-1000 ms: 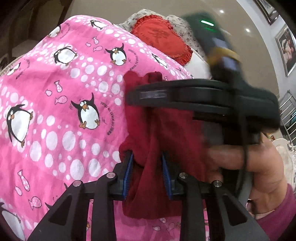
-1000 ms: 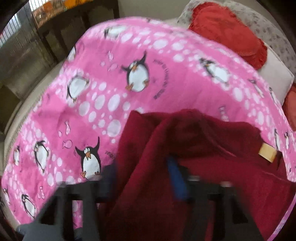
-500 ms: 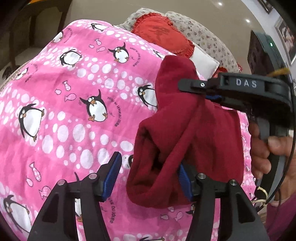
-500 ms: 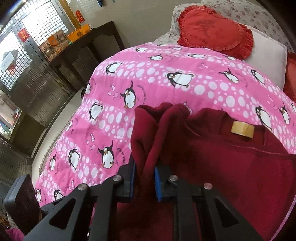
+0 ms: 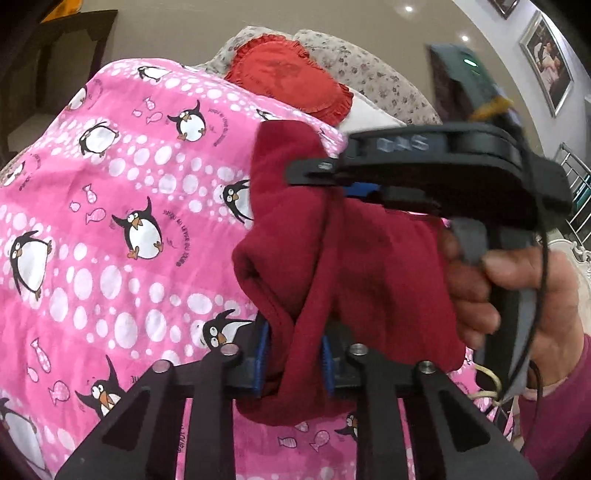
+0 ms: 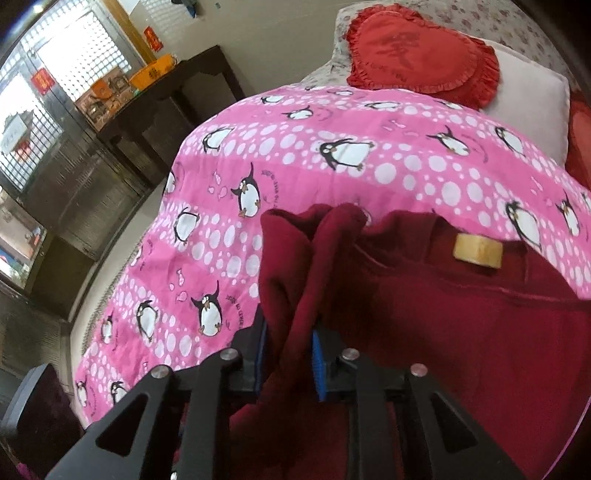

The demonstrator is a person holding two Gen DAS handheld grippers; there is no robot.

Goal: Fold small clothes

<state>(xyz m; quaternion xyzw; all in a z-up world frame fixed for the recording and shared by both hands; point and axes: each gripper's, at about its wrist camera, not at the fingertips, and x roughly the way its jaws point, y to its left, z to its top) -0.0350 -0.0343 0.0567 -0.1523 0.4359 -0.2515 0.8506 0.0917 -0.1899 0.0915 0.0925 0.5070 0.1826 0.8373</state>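
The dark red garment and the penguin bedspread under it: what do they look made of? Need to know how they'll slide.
Dark red garment: looks like thick, matte fleece or brushed knit; fuzzy nap, soft rounded folds, tan neck label. Probably grippy.

Penguin bedspread: appears thin printed woven fabric, likely cotton or polyester, lightly quilted; smooth surface, faint stitched puckers. The exact fibre cannot be told.

Bed covered with pink penguin-print quilt [image 6: 369, 173], white dots and small fish on it; red heart-shaped frilled cushion [image 6: 417, 51] at the head, resting on floral bedding [image 5: 369, 77] and a pale pillow [image 6: 528, 99]. Dark wood sideboard [image 6: 173, 99] against a beige wall [image 6: 258, 33], orange boxes on top, barred bright windows [image 6: 74, 55] beside it. Framed pictures [image 5: 546, 66] on the other wall, ceiling spotlights [image 5: 408, 8] on.
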